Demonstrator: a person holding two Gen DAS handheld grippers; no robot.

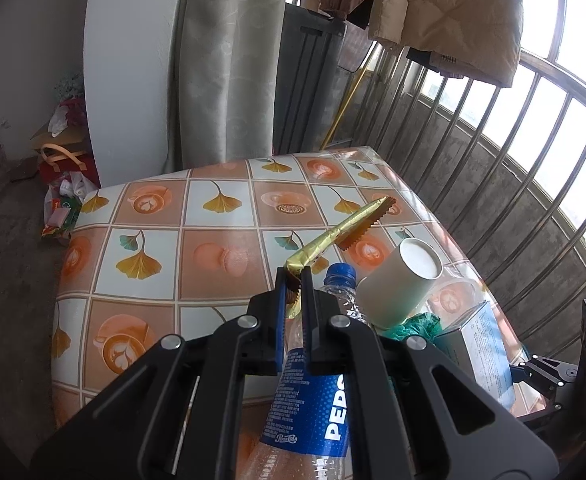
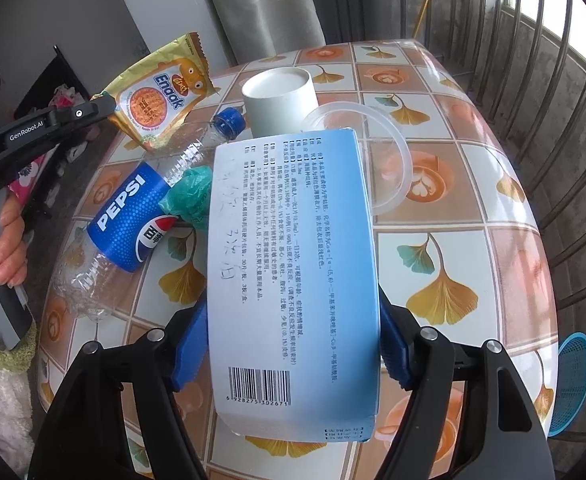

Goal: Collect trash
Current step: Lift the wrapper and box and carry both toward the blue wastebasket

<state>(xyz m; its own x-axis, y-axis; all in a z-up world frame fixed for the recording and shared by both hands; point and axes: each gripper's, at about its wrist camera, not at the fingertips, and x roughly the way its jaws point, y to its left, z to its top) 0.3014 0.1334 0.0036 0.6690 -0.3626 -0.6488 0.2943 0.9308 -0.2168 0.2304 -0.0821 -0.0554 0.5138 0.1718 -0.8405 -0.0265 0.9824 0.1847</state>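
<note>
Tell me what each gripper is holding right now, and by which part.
The left gripper pinches the gold snack wrapper by one corner. The right gripper clamps the blue-and-white box across its long sides, near the barcode end.

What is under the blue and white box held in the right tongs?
Under the box the tiled tablecloth shows, with a crumpled green bag and part of a clear plastic lid tucked beneath its far end. What else the box covers cannot be seen.

Gold Enaak snack wrapper (image 2: 159, 96) hangs upper left; blue-white medicine box (image 2: 293, 264) fills centre; Pepsi bottle (image 2: 133, 224), paper cup (image 2: 281, 98) lie on their sides behind.
</note>
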